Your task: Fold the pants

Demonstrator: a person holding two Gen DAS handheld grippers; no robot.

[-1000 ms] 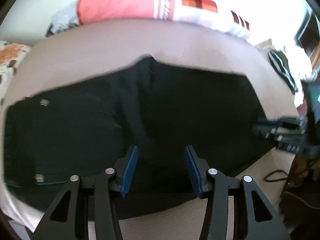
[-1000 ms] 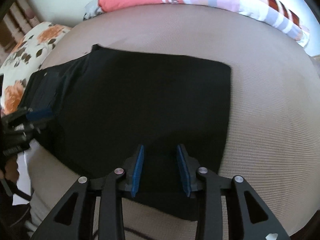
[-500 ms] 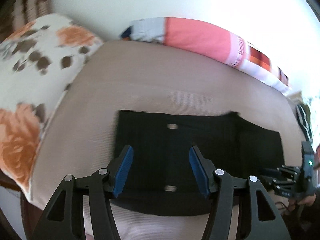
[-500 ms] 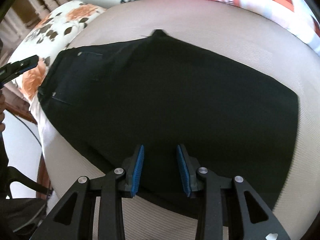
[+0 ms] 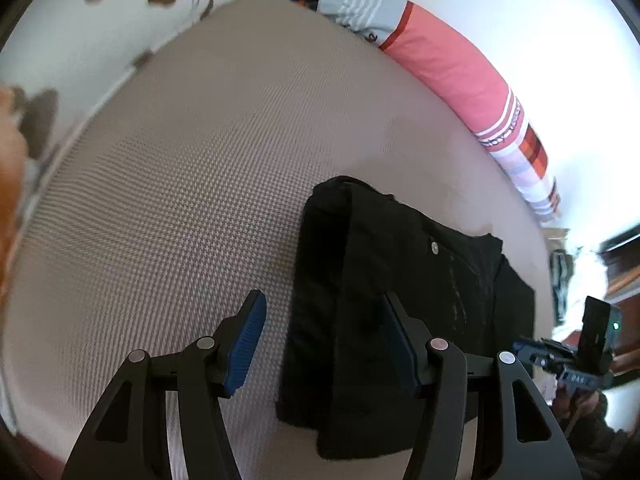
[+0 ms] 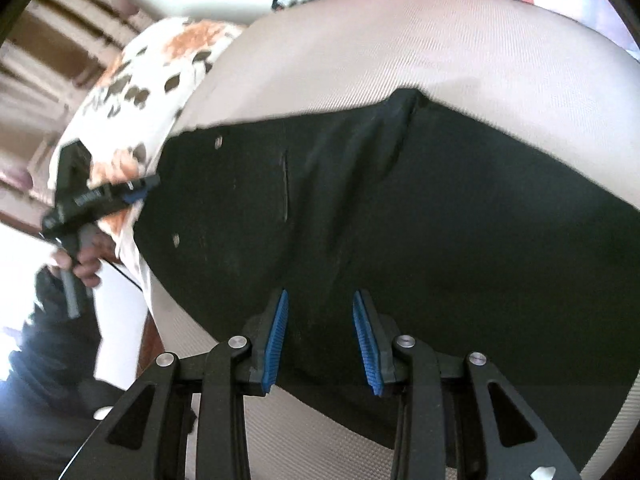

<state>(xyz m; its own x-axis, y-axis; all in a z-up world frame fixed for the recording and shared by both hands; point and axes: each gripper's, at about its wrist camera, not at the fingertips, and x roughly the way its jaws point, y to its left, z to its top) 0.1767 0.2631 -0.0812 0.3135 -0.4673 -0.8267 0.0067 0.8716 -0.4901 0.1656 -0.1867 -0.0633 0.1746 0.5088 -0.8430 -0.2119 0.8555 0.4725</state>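
The black pants (image 6: 400, 208) lie flat on the bed (image 5: 180, 200), long axis left-right, waistband just ahead of the left hand-held gripper (image 5: 324, 344), both it and the right hand-held gripper (image 6: 320, 336) gaping empty.

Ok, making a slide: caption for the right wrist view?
Open right gripper poised over black pants spread on a beige bed, left gripper at the waistband end.

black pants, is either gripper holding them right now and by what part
Nothing is held. The left gripper and the right gripper both stand open above the black pants, which lie flat on the beige bed cover.
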